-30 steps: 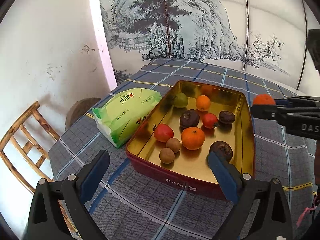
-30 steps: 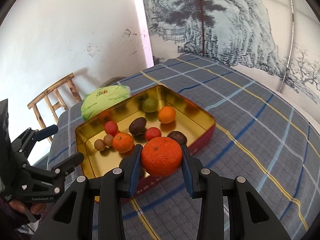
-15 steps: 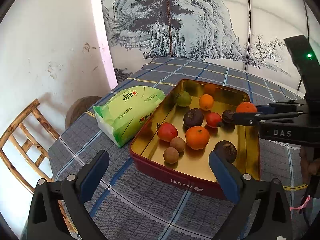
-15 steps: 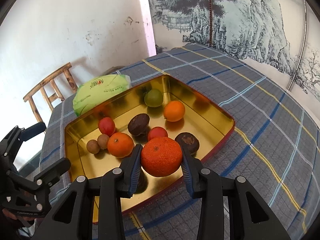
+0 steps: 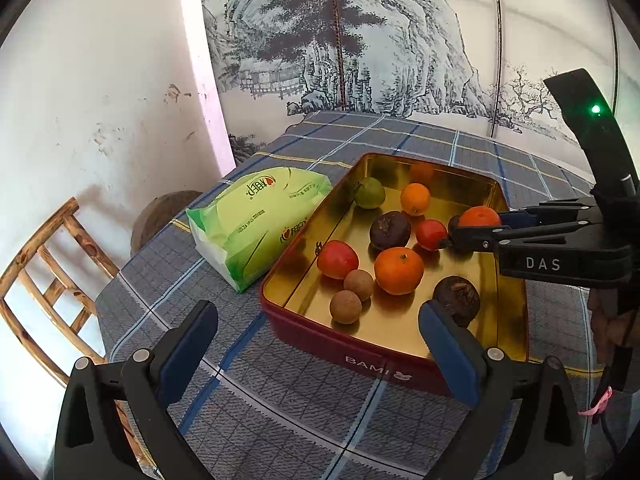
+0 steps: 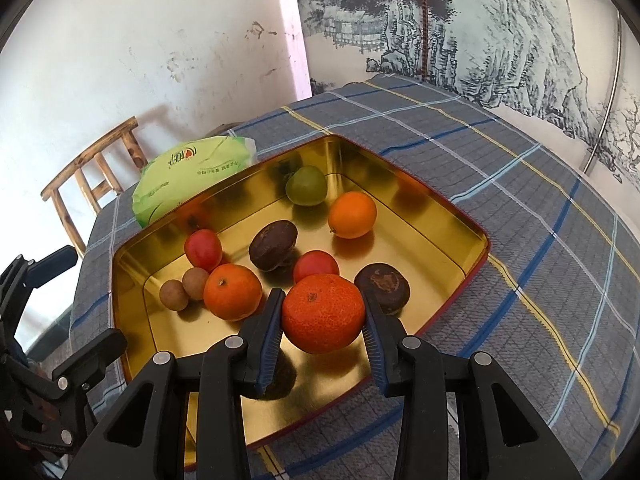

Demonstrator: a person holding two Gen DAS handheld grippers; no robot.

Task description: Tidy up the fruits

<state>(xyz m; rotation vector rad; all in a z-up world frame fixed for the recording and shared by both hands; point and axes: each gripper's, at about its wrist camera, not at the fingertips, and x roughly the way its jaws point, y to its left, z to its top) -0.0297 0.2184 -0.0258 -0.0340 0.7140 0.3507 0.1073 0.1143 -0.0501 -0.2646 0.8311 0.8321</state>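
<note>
The right gripper (image 6: pixel 323 318) held a tangerine (image 6: pixel 323 313) between its pads at lower centre of the frame, above the gold tin (image 6: pixel 436 216) of fruit. The left gripper (image 5: pixel 318 346) stood wide, holding nothing, at bottom of its frame.

Right gripper (image 6: pixel 323 314): jaws closed on a mandarin (image 6: pixel 323 313), blue pads pressing its two sides, fruit held clear above the tin's (image 6: pixel 478 236) floor. Seen from the left wrist, it reaches in level from the right. Left gripper (image 5: pixel 318 344): jaws spread wide, nothing between them, low at the tin's near wall.
</note>
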